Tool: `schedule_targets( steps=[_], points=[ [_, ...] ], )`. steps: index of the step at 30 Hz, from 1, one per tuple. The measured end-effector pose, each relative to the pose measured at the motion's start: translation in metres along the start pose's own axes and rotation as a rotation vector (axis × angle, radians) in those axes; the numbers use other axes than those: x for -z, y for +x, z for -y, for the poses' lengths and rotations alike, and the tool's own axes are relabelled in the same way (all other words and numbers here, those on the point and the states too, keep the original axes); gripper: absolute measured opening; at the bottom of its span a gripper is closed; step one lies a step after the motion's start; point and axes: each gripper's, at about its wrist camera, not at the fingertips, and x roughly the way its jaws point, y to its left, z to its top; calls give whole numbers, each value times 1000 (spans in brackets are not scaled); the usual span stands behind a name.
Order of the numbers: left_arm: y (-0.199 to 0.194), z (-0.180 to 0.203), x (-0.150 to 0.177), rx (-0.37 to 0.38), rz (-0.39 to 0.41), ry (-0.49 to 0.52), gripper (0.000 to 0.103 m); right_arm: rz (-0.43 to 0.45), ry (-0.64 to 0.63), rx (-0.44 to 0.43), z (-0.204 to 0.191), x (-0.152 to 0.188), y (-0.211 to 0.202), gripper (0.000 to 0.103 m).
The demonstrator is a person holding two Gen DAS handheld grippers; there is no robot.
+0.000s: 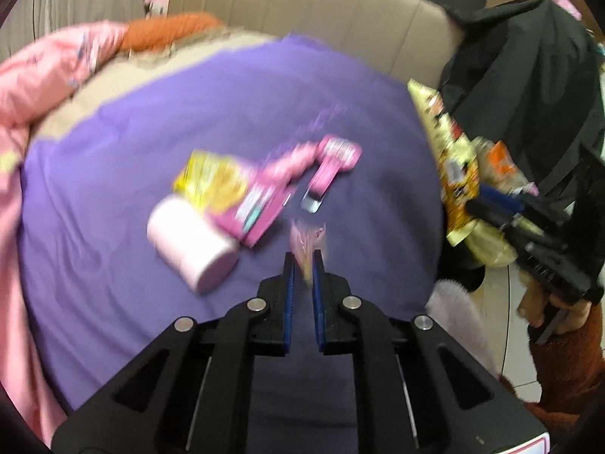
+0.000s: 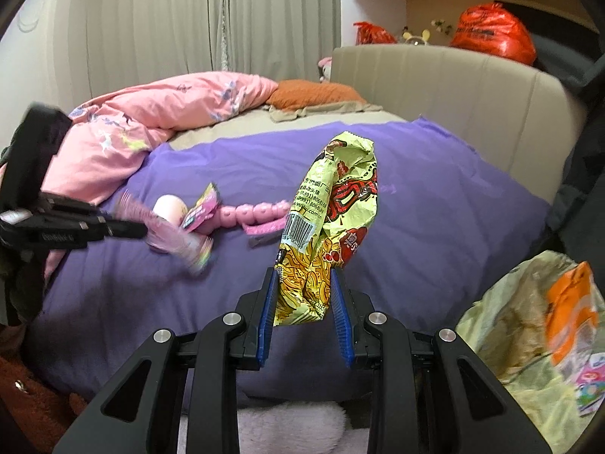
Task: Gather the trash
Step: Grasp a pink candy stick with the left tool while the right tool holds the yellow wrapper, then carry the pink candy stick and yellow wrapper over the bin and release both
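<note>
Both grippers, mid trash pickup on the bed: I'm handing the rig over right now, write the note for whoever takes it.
Left gripper: shut on a small pink wrapper, lifted over the purple blanket.
Right gripper: shut on a yellow noodle packet, held upright in the air.
Trash bag: at the right of the bed, open, some wrappers already inside.
Left on the blanket: pink-and-yellow snack packet, pale pink tub, pink strip pack.
Next, probably: drop both held pieces in the bag, then return for the rest.
</note>
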Motion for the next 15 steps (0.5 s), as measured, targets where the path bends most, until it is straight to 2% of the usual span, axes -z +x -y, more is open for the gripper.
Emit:
schedule_targets(
  steps=[6, 10, 15],
  points=[
    [-15, 40, -26, -17, 92, 109, 7, 55, 23, 42, 23, -4, -30, 27],
    [-10, 49, -27, -10, 89, 128, 6, 44, 45, 59, 34, 2, -35, 27],
    [-5, 41, -24, 7, 75, 107, 6, 32, 47, 61, 33, 9, -35, 27]
  ],
)
